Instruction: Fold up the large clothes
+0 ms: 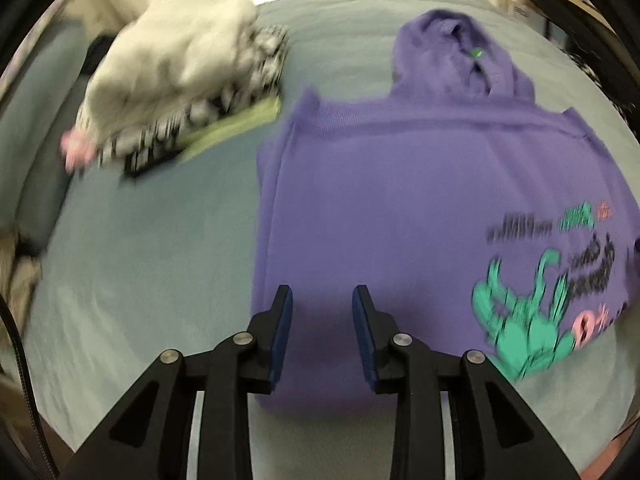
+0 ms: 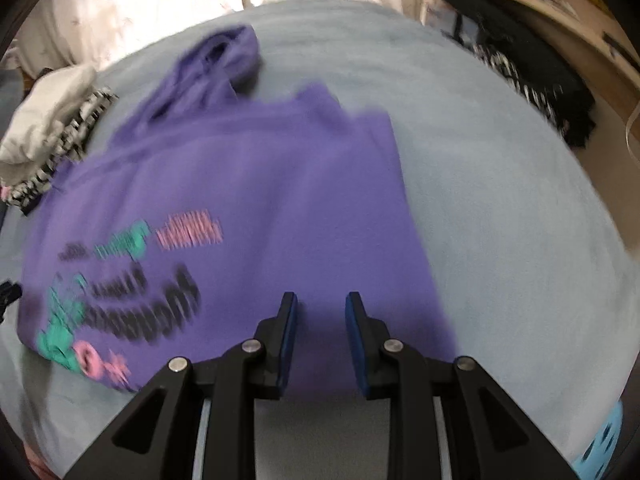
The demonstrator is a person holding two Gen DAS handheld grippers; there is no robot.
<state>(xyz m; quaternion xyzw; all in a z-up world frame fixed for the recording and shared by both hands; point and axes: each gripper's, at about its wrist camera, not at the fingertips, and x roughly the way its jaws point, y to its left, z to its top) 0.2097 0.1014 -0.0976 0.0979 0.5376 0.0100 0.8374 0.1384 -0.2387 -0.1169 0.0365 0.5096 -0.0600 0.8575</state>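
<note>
Two grippers, both with fingers apart and nothing between the pads. Left gripper [image 1: 322,292] sits over the near-left part of the purple hoodie [image 1: 400,208]; right gripper [image 2: 320,298] sits over its near-right part. Contact w/ cloth can't be confirmed: both views are motion-blurred.

Location of work item: hoodie lies on the bed [image 1: 140,280], on a light blue cover, printed side up, hood [image 1: 460,48] at the far end. Both side edges look folded inward, so the body reads as a narrow panel. Judged step: grasp near hem at two corners, then fold toward the hood.

Adjacent items:
- Stack of folded clothes [image 1: 180,88], white on top, checkered and green below, just beside the hoodie's far-left corner.
- Dark garments [image 2: 540,88] at bed's far-right edge, well apart.

Risks from here:
1. Fingers close on top layer only → tucked-in sides open when lifted. Cause: thick multi-layer hem.
2. Uneven pinch height L vs R → skewed fold line.
3. Fold carried too far left → hem brushes the stack and topples it.
4. Fingers snag the bed cover along w/ the hem → cover drags and wrinkles the panel.
</note>
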